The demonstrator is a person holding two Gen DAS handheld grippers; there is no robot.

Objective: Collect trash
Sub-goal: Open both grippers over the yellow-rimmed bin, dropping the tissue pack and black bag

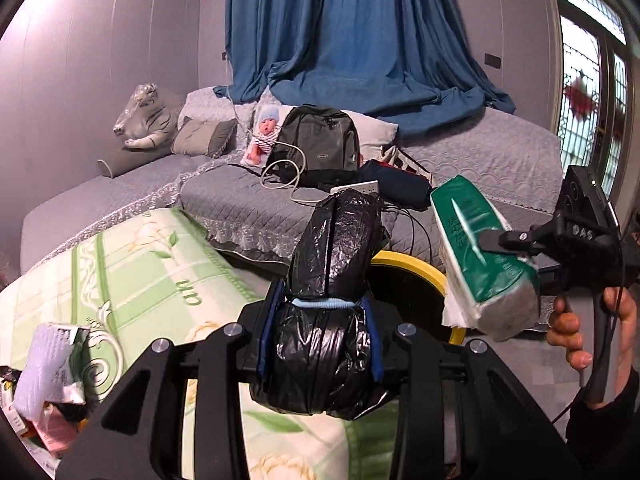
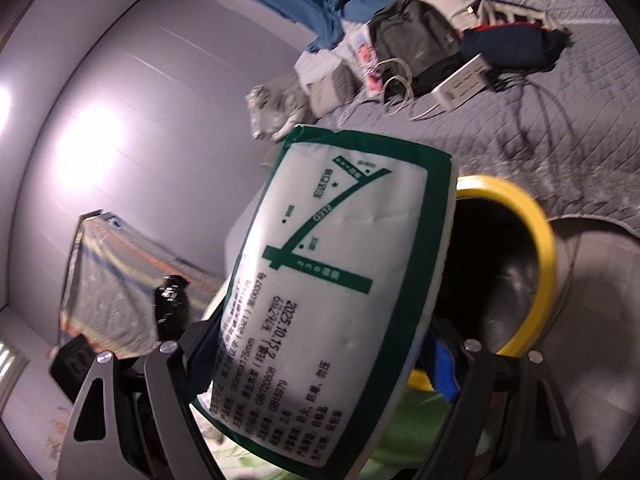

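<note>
My left gripper [image 1: 320, 344] is shut on a roll of black trash bags [image 1: 332, 280], bound with a light blue band, held above the green patterned table. My right gripper [image 1: 494, 240] is shut on a green and white tissue pack [image 1: 480, 252], held tilted over a yellow-rimmed trash bin [image 1: 416, 264]. In the right wrist view the tissue pack [image 2: 332, 292] fills the middle between the fingers, with the bin [image 2: 516, 264] just behind and to its right. Crumpled wrappers [image 1: 48, 372] lie at the table's left edge.
A grey sofa [image 1: 480, 152] behind holds a dark backpack [image 1: 320, 140], a doll [image 1: 264, 128], a plush tiger [image 1: 148, 116], cushions, a white power strip [image 2: 464, 80] and cables. A blue curtain [image 1: 352, 28] hangs behind. A window is at the far right.
</note>
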